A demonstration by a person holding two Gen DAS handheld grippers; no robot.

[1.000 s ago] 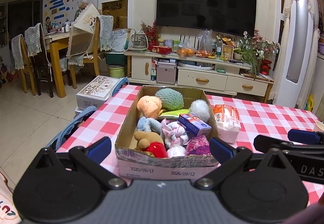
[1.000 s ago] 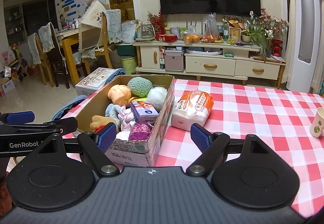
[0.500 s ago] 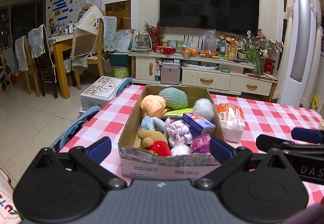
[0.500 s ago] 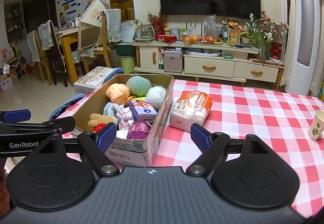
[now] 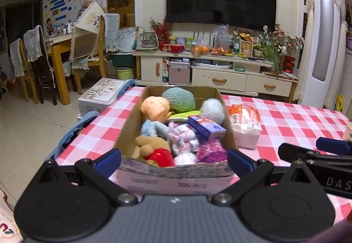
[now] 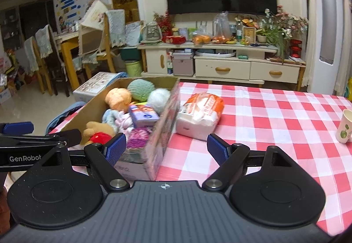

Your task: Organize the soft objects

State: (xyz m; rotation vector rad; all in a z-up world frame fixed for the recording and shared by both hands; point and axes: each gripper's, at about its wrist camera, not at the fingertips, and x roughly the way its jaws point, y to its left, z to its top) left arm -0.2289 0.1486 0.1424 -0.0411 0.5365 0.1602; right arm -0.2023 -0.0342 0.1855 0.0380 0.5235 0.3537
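The left hand-held gripper (image 5: pixel 173 158) is held with its blue-padded fingers spread wide apart and nothing between them; the near wall of a cardboard box (image 5: pixel 173 179) is seen just ahead of it, spanning the gap. The box is set on a worktop (image 5: pixel 286 115) covered in red-and-white check. Inside it, soft things are packed together: nearest the gripper, a tan teddy bear in a red top (image 5: pixel 154 150) and a purple fuzzy ball (image 5: pixel 211 150); behind these, a pale blue plush (image 5: pixel 151 128) and a pink-and-white plush (image 5: pixel 182 137); farthest away, an orange plush (image 5: pixel 155 107), a green knitted ball (image 5: pixel 179 98) and a white fluffy ball (image 5: pixel 212 107). A purple tissue carton (image 5: pixel 206 127) is laid tilted on top of the toys. Just beyond the box's right wall, an orange-and-white tissue pack (image 5: pixel 245 124) is lying on the worktop. The right hand-held gripper (image 6: pixel 167 149) is also held spread open and empty, with the box's right near corner ahead of its left finger and the tissue pack (image 6: pixel 199 115) ahead between the fingers. Far to its right, a paper cup (image 6: pixel 345 126) is standing near the worktop's edge.
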